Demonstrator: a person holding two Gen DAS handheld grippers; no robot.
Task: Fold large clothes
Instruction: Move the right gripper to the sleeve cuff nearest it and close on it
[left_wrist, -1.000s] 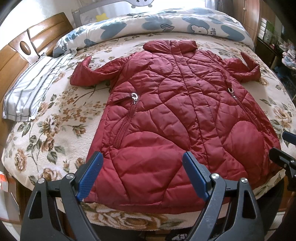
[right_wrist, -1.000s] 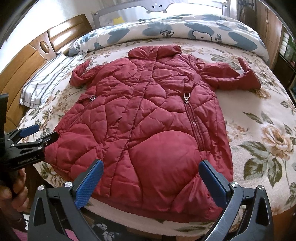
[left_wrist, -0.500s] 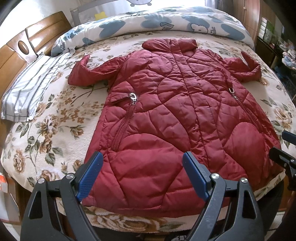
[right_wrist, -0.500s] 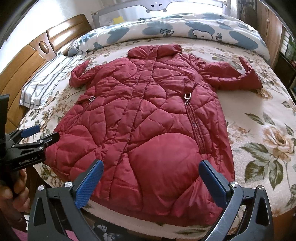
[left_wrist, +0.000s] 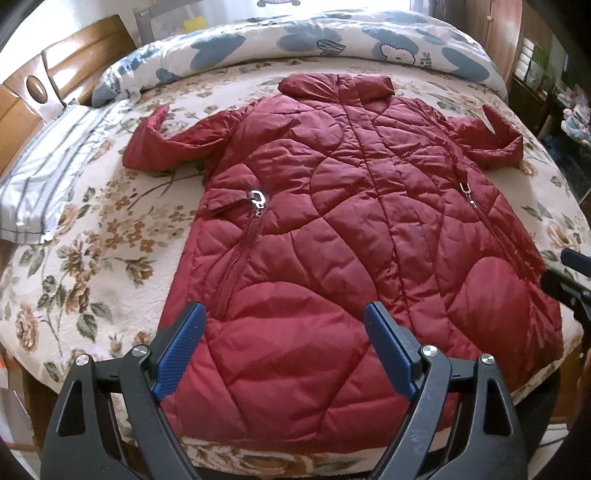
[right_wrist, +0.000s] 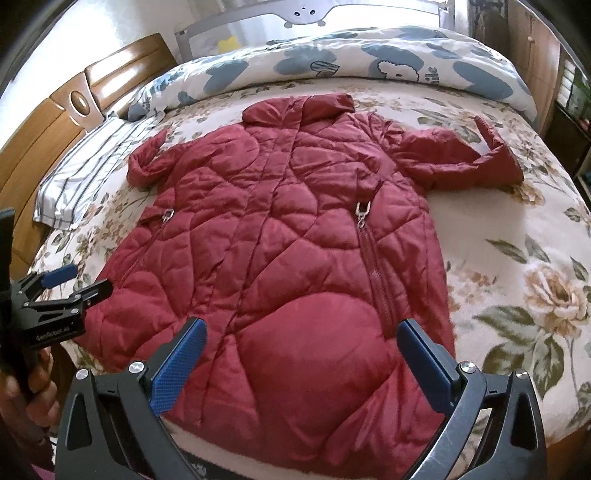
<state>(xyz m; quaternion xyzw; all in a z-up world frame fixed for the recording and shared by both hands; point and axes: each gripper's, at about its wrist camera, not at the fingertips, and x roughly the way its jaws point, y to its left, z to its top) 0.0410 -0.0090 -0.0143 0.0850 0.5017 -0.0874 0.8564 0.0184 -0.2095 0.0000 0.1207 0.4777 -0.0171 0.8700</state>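
The jacket (left_wrist: 332, 240) hem drops out of sight over the bed (left_wrist: 92, 258) edge. The right gripper (left_wrist: 570, 280) is cut off by the frame edge. Shelf items (left_wrist: 535, 66) are too small to identify.

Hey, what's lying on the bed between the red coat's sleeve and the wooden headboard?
A striped pillow lies between the red coat and the headboard, on the floral bedspread; the right wrist view shows it.

left hand-held gripper (left_wrist: 286, 350) spread wide, right hand-held gripper (right_wrist: 301, 360) likewise
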